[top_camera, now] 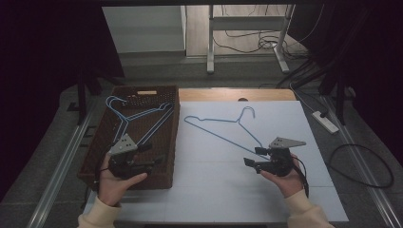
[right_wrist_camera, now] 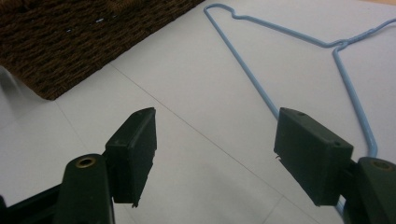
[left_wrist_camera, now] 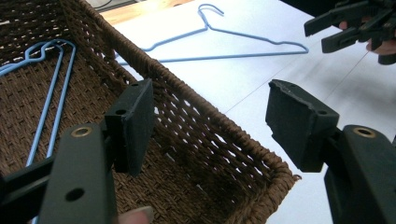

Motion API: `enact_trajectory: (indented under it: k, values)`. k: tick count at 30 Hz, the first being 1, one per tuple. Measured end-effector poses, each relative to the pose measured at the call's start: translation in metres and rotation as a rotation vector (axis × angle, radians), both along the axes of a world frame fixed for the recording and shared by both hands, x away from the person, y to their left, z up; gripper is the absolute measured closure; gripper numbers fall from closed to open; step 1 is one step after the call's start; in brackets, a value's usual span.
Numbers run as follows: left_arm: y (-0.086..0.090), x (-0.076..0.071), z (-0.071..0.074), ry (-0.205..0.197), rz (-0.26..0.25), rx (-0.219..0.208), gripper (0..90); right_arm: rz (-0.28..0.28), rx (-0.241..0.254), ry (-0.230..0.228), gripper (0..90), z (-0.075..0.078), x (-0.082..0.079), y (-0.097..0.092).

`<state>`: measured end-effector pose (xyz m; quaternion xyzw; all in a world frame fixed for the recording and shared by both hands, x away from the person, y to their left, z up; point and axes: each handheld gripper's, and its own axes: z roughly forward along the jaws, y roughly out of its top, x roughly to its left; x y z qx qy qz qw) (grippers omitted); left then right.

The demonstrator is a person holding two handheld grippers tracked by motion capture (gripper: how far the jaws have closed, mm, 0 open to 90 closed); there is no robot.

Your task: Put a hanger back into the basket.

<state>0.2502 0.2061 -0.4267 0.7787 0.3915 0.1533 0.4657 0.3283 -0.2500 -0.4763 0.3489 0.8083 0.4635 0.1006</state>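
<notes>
Both claws gape wide and empty: the left claw (top_camera: 151, 156) over the wicker basket (top_camera: 95, 152), the right claw (top_camera: 253, 156) near the blue wire hanger (top_camera: 214, 130).

A white table top (top_camera: 266, 190) sits on grey carpeted floor (top_camera: 370, 194). Far behind stands a metal desk frame (top_camera: 247, 42) with tangled cables (top_camera: 247, 40). A white power strip (top_camera: 325, 121) lies right; dark curtains (top_camera: 43, 57) flank both sides dimly.

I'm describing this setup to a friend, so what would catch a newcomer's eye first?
A blue wire hanger lies alone on the white table, its end beside the open right gripper. On the left, a brown woven basket holds more blue hangers, with the open left gripper over its near end.
</notes>
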Motion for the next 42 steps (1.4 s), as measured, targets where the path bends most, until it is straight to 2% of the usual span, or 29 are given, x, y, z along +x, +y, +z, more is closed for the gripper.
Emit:
enact_trajectory:
  k: [9,19,24,33,42]
  values:
    - [0.002,-0.002,0.001,-0.008,0.001,-0.007,33.6,0.003,-0.017,-0.016,30.5,0.002,-0.004,0.000]
    - [-0.001,-0.005,-0.002,-0.004,-0.008,0.007,33.7,-0.002,-0.019,-0.002,30.0,0.002,-0.003,0.002]
    - [-0.001,-0.005,-0.004,-0.002,-0.008,0.012,33.8,0.001,-0.036,0.002,29.3,0.003,-0.002,0.004]
    - [0.001,-0.004,-0.008,0.006,-0.015,0.015,33.8,-0.031,-0.033,0.009,28.4,0.005,0.001,0.000]
    - [0.001,-0.004,-0.007,0.006,-0.032,0.016,33.8,-0.029,-0.115,0.050,30.2,0.010,0.020,0.019]
